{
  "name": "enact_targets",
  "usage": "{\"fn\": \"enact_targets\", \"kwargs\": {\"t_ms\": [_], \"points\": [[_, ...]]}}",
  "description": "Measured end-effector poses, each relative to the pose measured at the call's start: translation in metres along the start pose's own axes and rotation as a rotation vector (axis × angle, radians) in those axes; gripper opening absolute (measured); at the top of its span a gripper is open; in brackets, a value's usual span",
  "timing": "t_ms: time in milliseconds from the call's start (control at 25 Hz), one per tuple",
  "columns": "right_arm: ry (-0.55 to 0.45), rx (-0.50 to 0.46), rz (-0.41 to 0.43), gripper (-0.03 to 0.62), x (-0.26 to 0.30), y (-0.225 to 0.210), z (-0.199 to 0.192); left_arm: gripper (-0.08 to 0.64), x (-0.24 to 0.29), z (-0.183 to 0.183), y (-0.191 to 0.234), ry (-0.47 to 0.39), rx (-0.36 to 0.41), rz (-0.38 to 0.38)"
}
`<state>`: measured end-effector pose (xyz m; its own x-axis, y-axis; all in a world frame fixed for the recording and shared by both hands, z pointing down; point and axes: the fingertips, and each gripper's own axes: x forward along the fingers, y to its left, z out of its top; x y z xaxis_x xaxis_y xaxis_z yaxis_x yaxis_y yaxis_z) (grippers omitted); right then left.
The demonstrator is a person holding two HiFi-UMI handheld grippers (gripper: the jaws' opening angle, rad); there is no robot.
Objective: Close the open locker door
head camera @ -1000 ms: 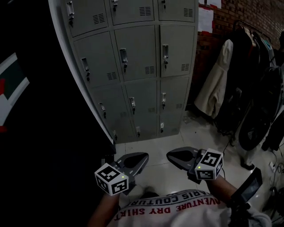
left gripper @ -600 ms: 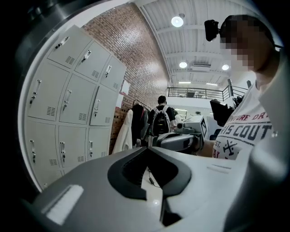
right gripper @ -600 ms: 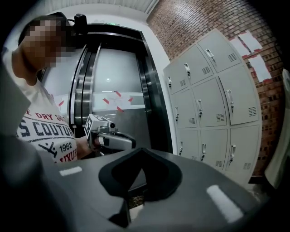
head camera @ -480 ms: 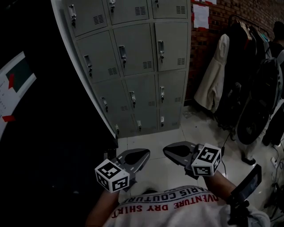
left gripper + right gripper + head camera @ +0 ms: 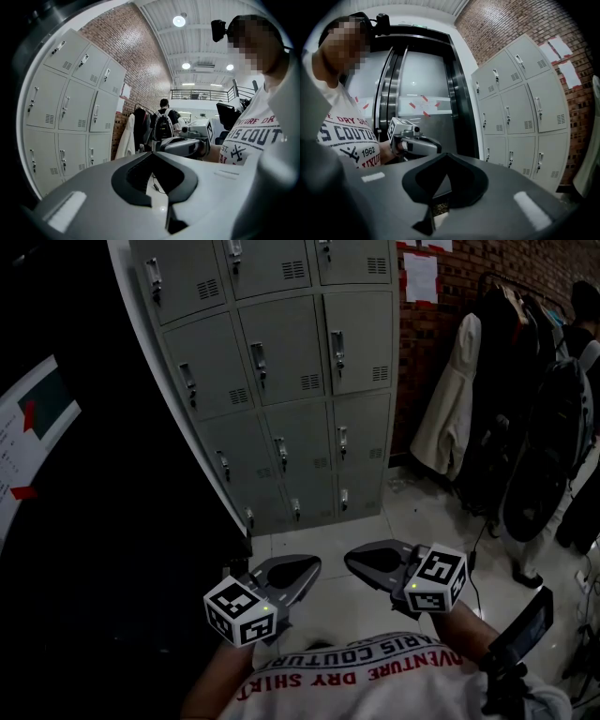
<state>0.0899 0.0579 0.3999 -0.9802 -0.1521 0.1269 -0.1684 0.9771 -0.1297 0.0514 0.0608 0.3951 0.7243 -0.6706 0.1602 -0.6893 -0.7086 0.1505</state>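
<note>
A bank of grey lockers (image 5: 281, 381) stands against a brick wall (image 5: 469, 296), every door flush in the head view, well apart from both grippers. The left gripper (image 5: 305, 568) and right gripper (image 5: 359, 561) hang low, jaws together, empty. Only the left gripper view shows ceiling lamps (image 5: 178, 20); only the right gripper view shows tall metal doors (image 5: 417, 79)

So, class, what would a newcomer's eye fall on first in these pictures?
The grey lockers fill the head view's upper middle, every visible door looking shut. Low in front, the left gripper and right gripper point towards them, jaws together and empty. A pale coat hangs by the brick wall at right.
</note>
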Motion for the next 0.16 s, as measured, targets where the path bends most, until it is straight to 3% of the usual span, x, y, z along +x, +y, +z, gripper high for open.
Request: {"fn": "enact_targets", "kwargs": {"t_ms": [160], "points": [[0.001,0.002,0.002,-0.005,0.0015,0.0010,-0.0005,0.003,0.0000,0.0014,-0.0013,-0.001,0.003,-0.010]]}}
